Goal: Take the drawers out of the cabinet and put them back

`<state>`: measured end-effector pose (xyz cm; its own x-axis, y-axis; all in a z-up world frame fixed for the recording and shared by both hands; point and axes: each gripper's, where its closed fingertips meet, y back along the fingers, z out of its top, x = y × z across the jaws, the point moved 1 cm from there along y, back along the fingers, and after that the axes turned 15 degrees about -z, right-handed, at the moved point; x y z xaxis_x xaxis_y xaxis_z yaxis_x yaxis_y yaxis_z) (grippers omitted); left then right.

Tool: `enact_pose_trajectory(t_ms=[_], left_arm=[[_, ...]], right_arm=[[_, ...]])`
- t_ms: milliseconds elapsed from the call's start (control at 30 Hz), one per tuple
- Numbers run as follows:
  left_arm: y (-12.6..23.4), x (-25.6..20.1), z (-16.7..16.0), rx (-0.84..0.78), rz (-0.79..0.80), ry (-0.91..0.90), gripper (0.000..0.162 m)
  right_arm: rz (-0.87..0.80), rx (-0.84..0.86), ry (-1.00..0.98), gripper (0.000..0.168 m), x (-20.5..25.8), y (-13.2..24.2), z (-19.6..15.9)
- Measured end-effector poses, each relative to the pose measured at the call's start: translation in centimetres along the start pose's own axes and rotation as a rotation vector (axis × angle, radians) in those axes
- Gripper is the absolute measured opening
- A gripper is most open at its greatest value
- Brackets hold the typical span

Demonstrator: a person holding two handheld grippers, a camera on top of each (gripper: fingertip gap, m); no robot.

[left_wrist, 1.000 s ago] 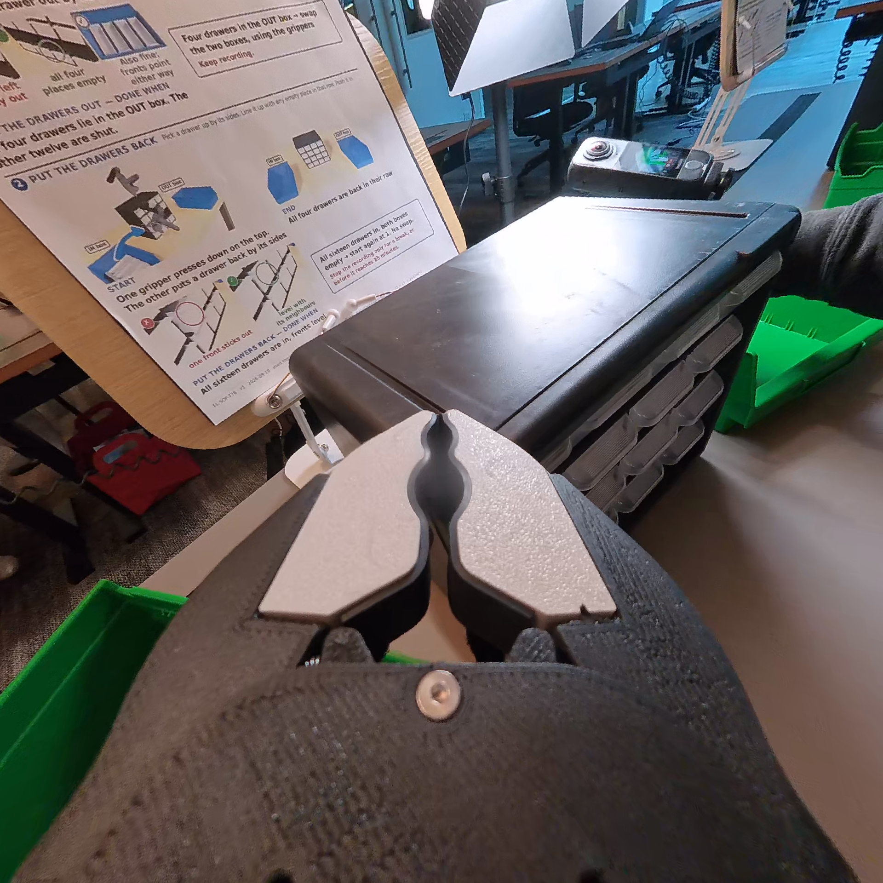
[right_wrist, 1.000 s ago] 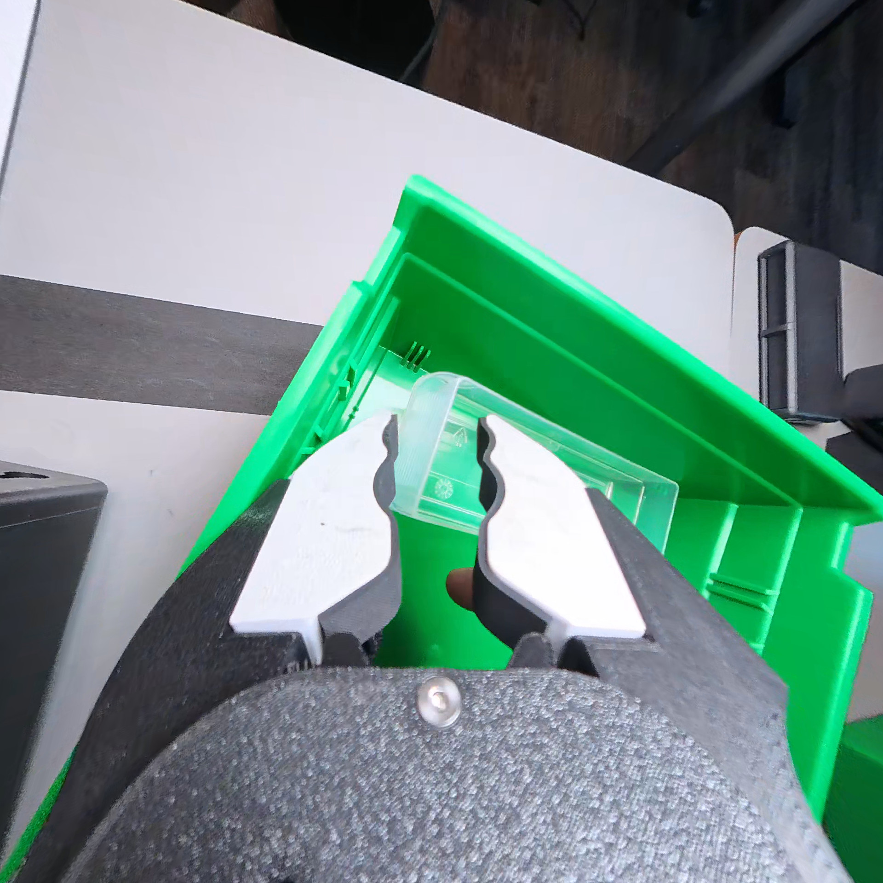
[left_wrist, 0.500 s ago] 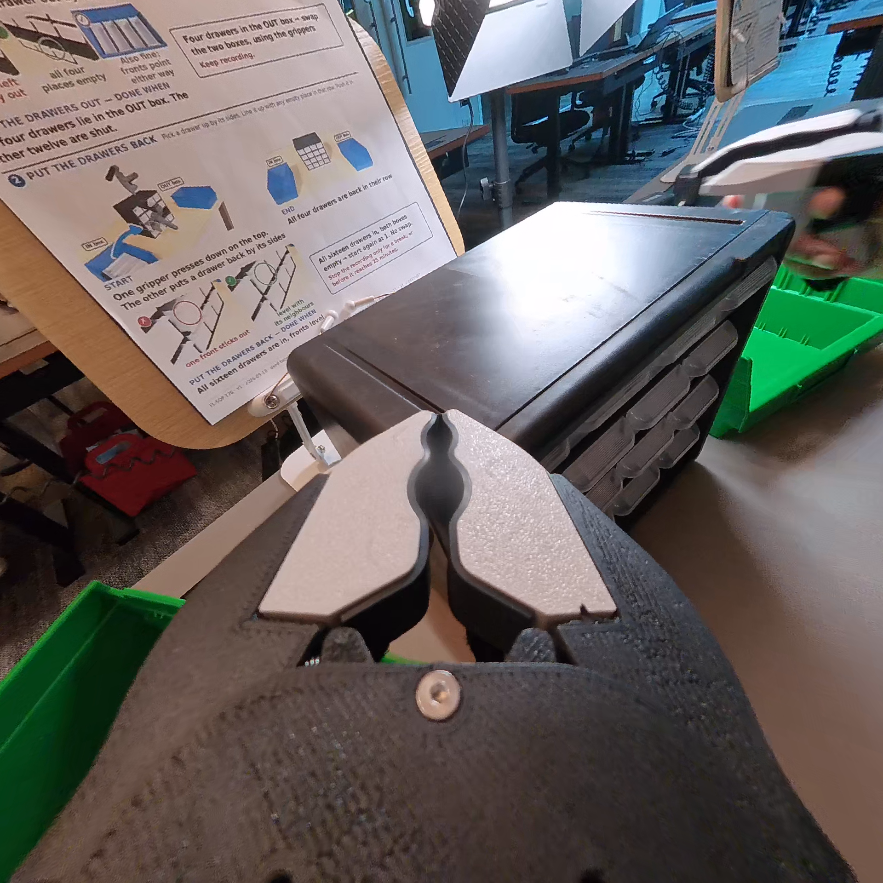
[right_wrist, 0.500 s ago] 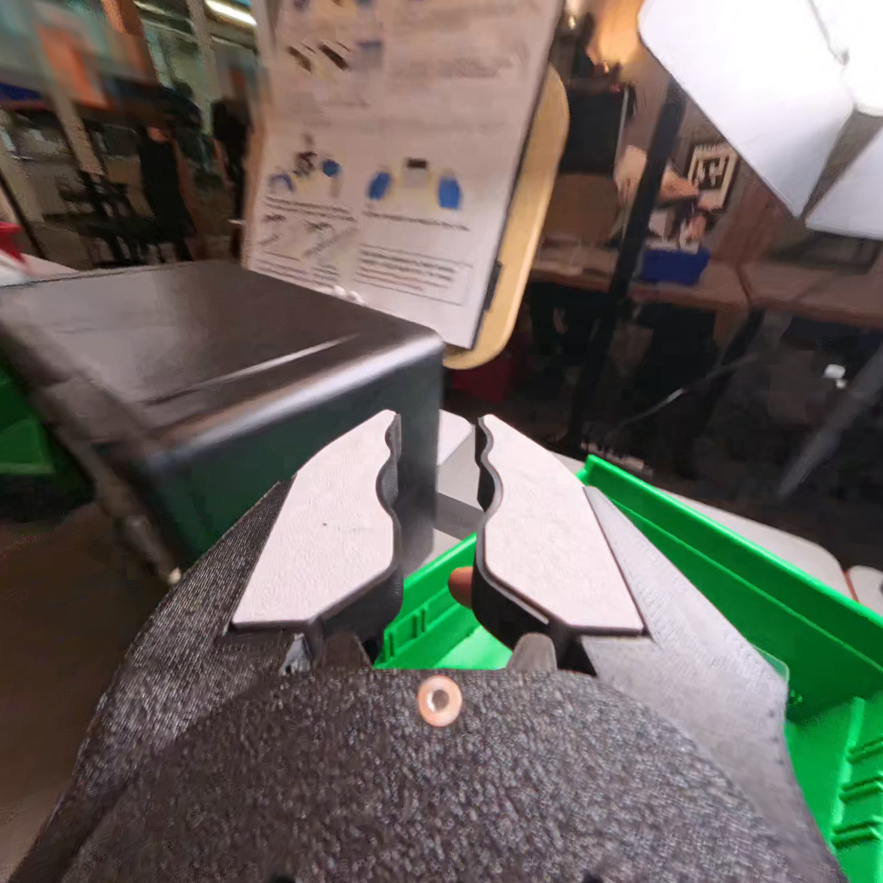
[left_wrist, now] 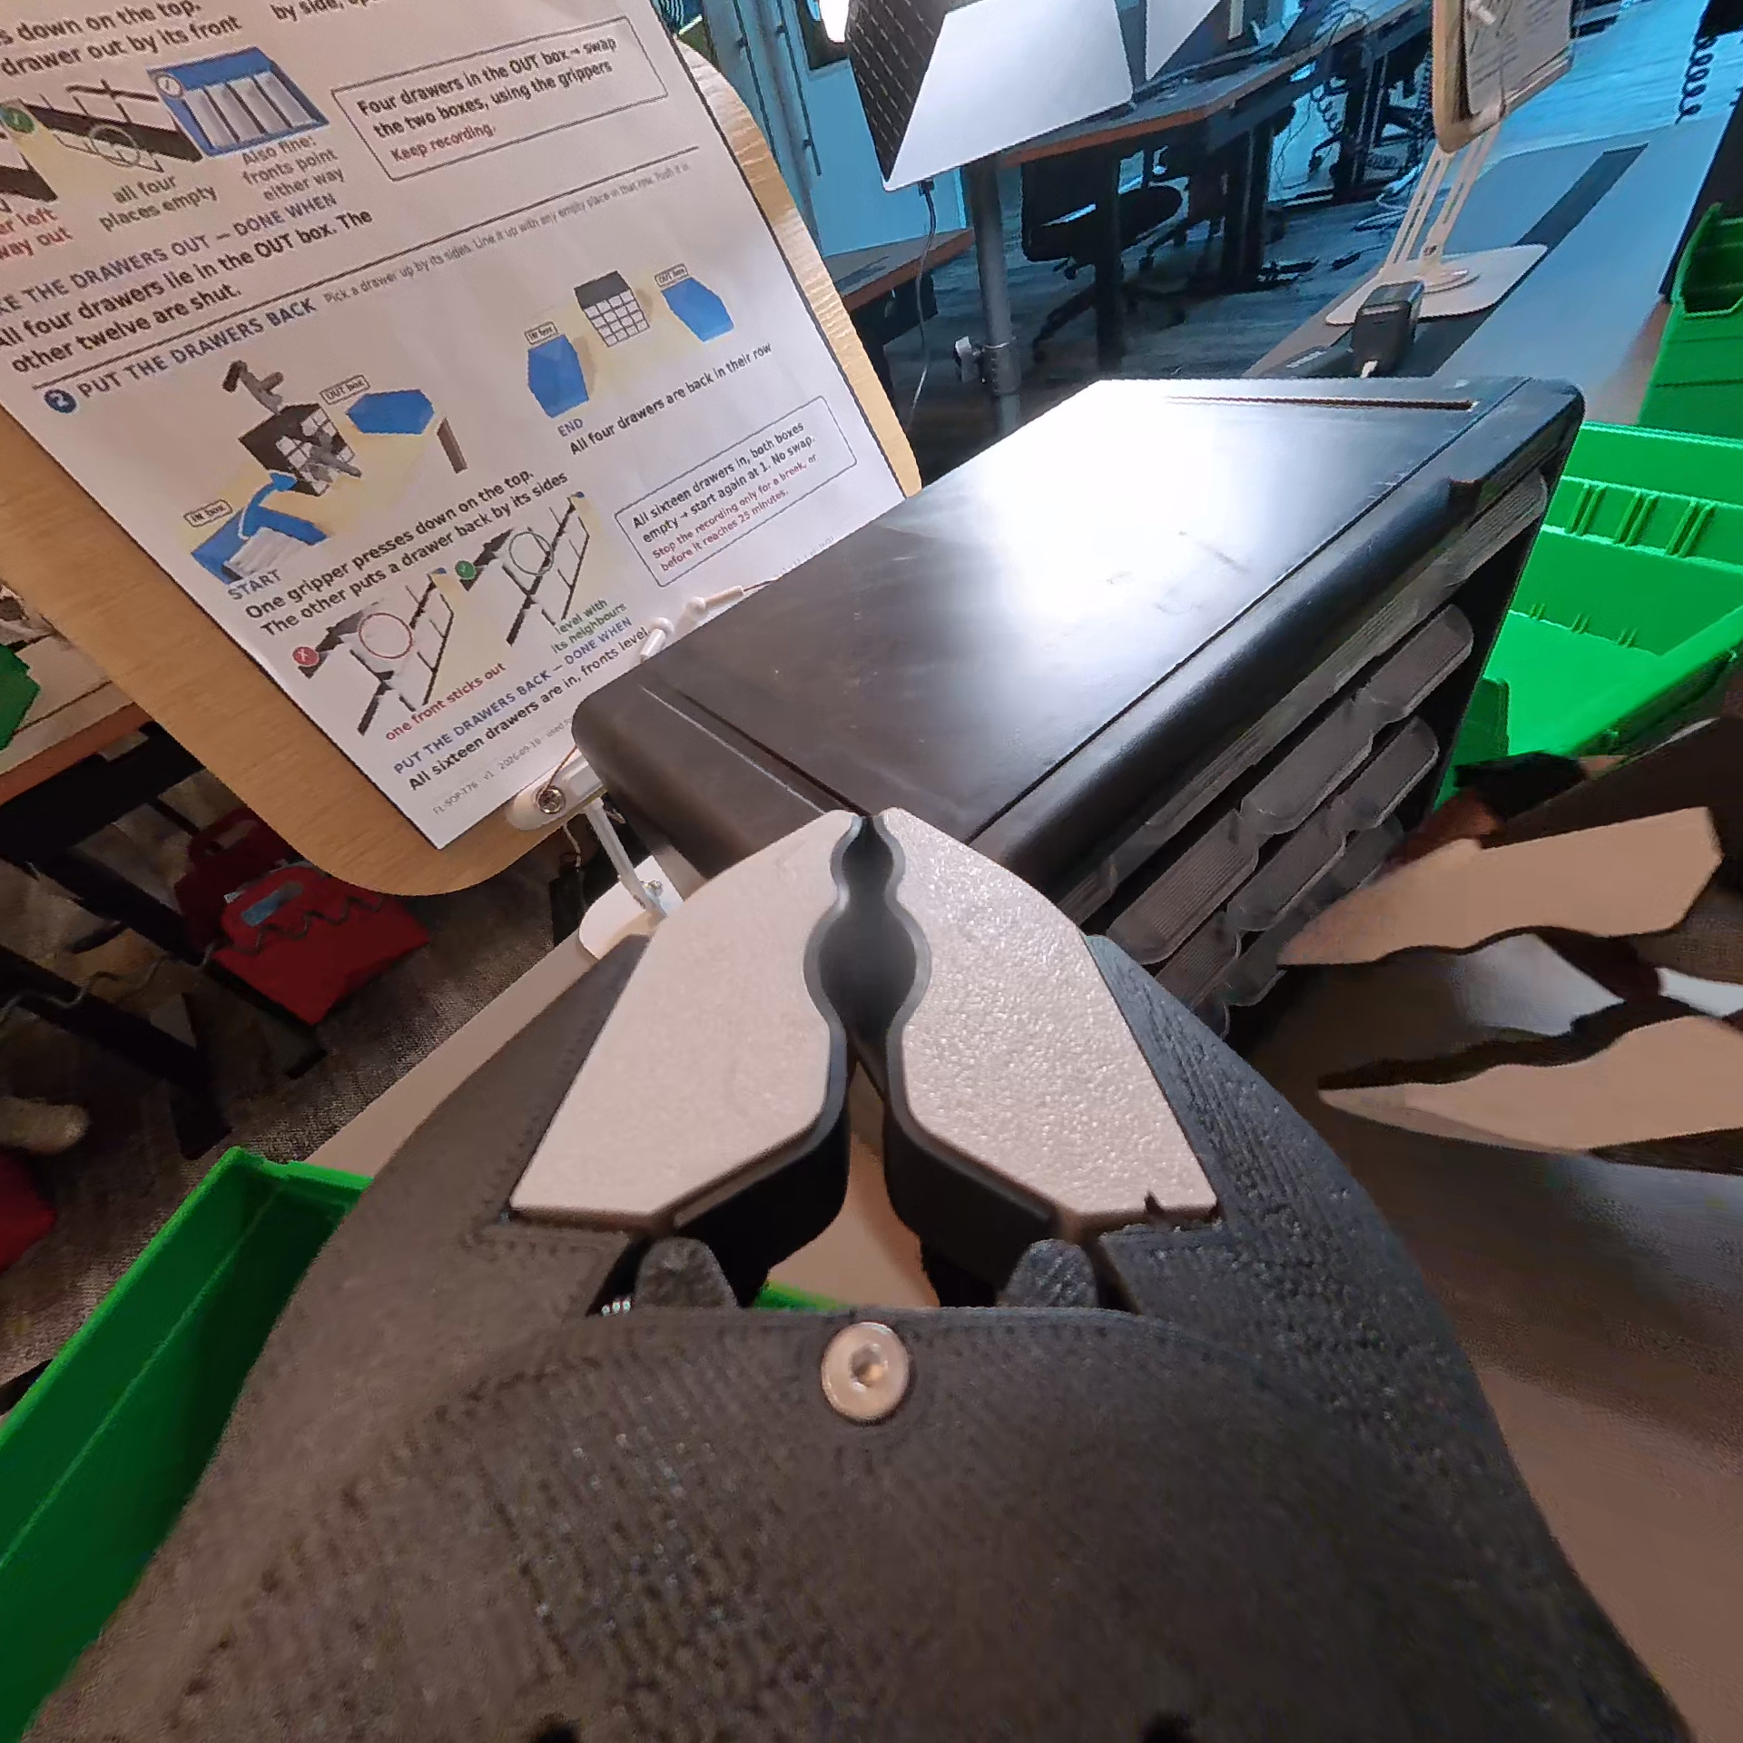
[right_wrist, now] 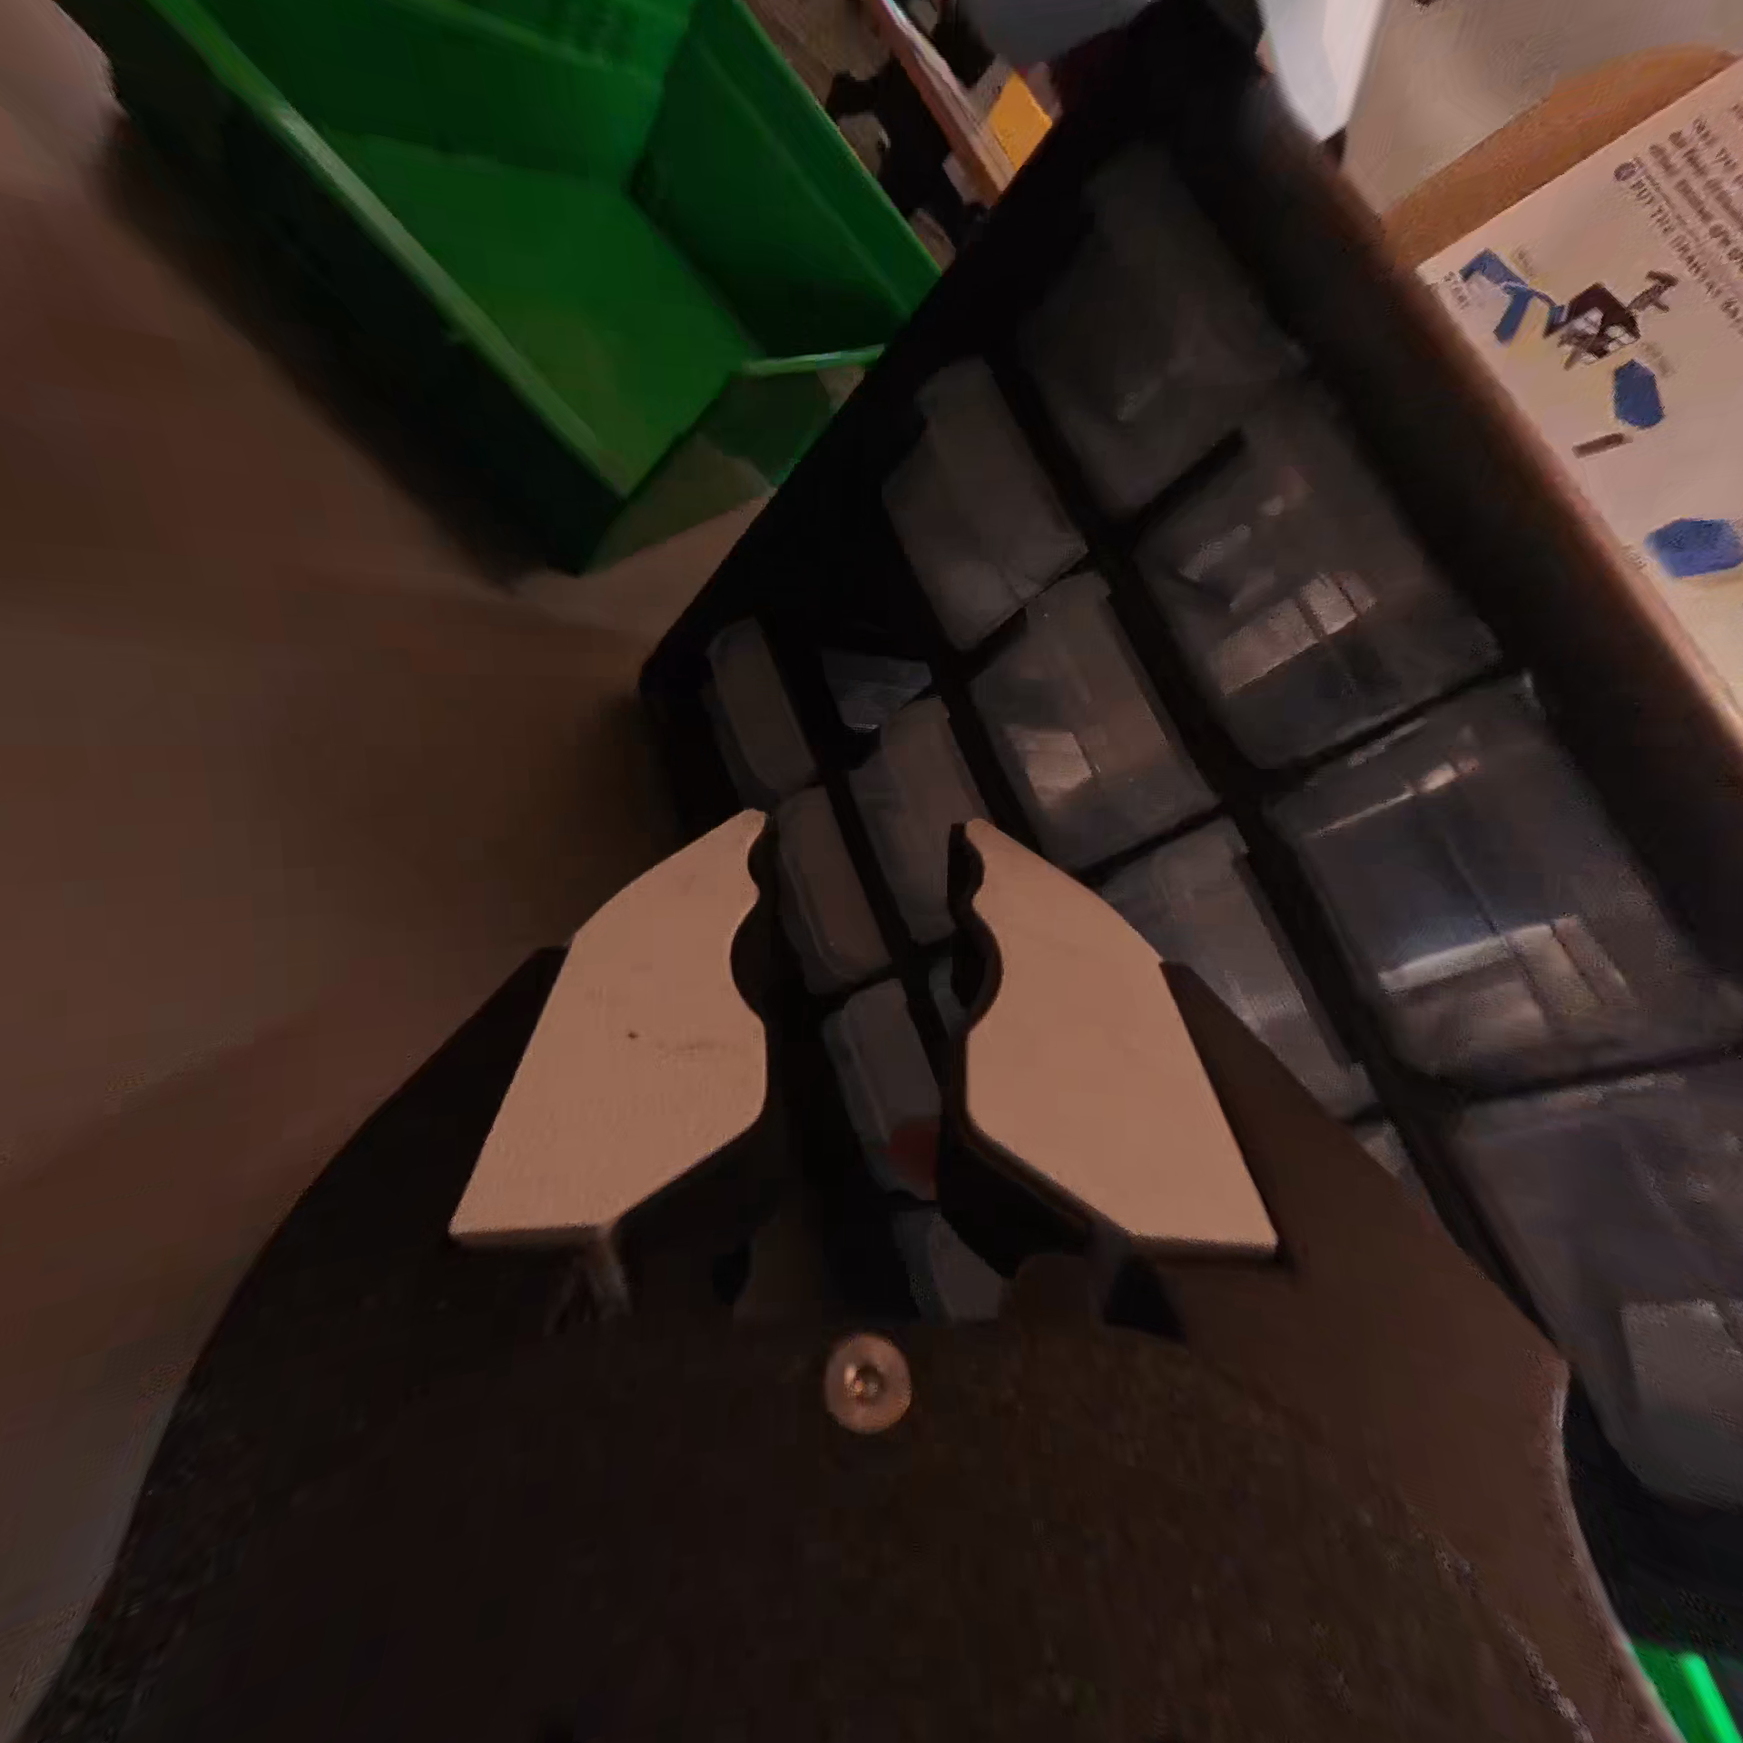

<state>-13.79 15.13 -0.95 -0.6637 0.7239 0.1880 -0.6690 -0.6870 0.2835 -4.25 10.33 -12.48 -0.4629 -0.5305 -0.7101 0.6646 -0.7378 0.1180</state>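
The black drawer cabinet [left_wrist: 1085,604] stands on the table, with its smoky clear drawers [left_wrist: 1320,802] seen edge-on at its right face. My left gripper [left_wrist: 863,825] is shut and empty, just short of the cabinet's near top corner. My right gripper [right_wrist: 863,839] is open and empty, rolled to one side, close in front of the drawer fronts [right_wrist: 1320,613] near the cabinet's lower corner [right_wrist: 811,556]. It also shows blurred at the right of the left wrist view [left_wrist: 1320,1019]. The right wrist view is dark and blurred.
A green bin [left_wrist: 113,1415] lies under my left gripper, and another green bin [left_wrist: 1622,604] stands right of the cabinet, also in the right wrist view [right_wrist: 566,330]. An instruction sheet on a wooden board [left_wrist: 377,377] stands behind the cabinet. The brown table [left_wrist: 1556,1368] lies in front.
My right gripper left the clear drawer lying in the green bin and swung round to the cabinet's drawer fronts, open and empty. My left gripper stayed shut and barely moved.
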Motion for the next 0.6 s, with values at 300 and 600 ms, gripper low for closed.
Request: enact_pose_trajectory(t_ms=[300,600], left_arm=[[0.0,0.0,0.0,0.004,-0.010,0.000,0.000],[0.1,-0.1,0.0,0.005,-0.014,-0.001,0.000]], right_arm=[[-0.275,0.067,0.440,0.023,-0.6,-3.3,-1.0],[-0.283,0.082,0.592,0.012,-0.6,-3.6,-0.9]])
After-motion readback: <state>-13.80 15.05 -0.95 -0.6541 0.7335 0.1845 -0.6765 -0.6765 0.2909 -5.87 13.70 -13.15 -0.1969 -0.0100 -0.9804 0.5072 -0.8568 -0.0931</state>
